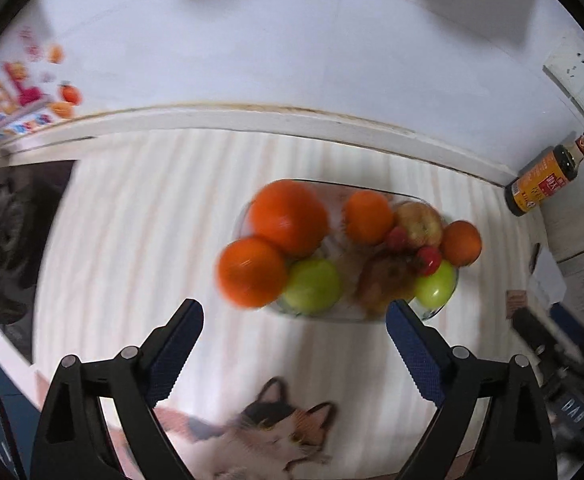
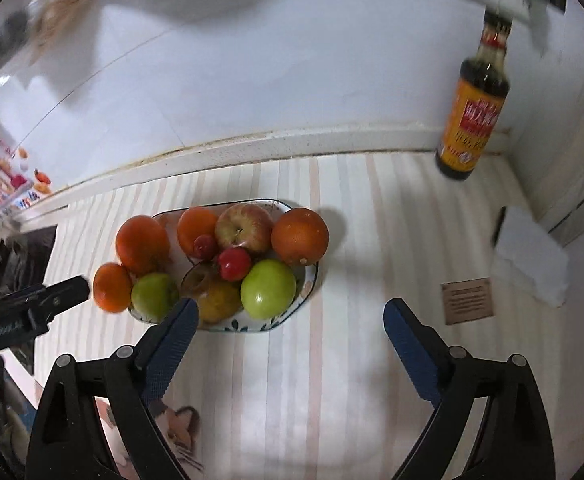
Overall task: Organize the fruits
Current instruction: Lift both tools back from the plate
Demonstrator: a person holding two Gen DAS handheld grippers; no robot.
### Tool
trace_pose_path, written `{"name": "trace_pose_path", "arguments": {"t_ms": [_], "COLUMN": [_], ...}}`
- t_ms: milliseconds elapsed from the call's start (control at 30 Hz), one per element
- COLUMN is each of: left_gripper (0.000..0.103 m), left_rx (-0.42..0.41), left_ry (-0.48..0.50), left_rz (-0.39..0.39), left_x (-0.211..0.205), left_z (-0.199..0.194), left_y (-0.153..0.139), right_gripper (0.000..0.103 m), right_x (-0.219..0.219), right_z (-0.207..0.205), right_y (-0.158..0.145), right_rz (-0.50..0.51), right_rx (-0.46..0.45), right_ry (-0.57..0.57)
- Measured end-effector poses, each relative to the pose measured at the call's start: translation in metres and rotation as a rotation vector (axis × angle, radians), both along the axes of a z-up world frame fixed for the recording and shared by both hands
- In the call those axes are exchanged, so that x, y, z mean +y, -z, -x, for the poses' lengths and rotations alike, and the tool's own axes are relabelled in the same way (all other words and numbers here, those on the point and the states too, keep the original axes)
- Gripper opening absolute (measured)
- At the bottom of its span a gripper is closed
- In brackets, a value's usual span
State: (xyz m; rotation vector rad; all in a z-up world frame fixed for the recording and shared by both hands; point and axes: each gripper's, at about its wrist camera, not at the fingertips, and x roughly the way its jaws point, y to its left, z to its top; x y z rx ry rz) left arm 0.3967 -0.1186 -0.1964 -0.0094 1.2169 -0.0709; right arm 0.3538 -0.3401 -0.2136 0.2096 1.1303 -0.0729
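Note:
A patterned oval plate (image 2: 309,292) on the striped mat holds several fruits: oranges (image 2: 299,235), a red-yellow apple (image 2: 244,226), two green apples (image 2: 268,289), small red fruits (image 2: 234,264) and a brownish pear (image 2: 216,298). In the left wrist view the same plate (image 1: 431,312) shows oranges (image 1: 288,216) and green apples (image 1: 311,286). My left gripper (image 1: 295,342) is open and empty, just in front of the plate. My right gripper (image 2: 288,340) is open and empty, in front of the plate's right end. The left gripper's finger (image 2: 58,294) shows at the left.
A dark sauce bottle (image 2: 473,116) stands at the back right corner by the wall. A white folded cloth (image 2: 529,264) and a small brown card (image 2: 467,300) lie at the right. A stove (image 1: 8,224) is at the left. A cat picture (image 1: 276,432) is printed on the mat.

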Motion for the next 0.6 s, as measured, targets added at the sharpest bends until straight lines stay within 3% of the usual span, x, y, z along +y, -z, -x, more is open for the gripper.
{"name": "trace_pose_path", "arguments": {"t_ms": [233,467,600], "left_gripper": [0.094,0.094,0.094], "left_rx": [-0.133,-0.24,-0.32], "left_ry": [-0.02,0.056,0.102], "left_rz": [-0.026,0.007,-0.023], "left_x": [0.024,0.043,0.049], "left_z": [0.064,0.147,0.197], "left_y": [-0.046,-0.101,-0.132], "right_gripper": [0.096,0.1,0.1], "right_x": [0.022,0.06,0.078], "right_z": [0.06,0.152,0.202], "right_y": [-0.053,-0.117,-0.151], "right_rz": [0.028,0.082,0.098], "right_rx": [-0.069,-0.164,-0.208], "right_ry": [-0.023,0.004,0.019]}}
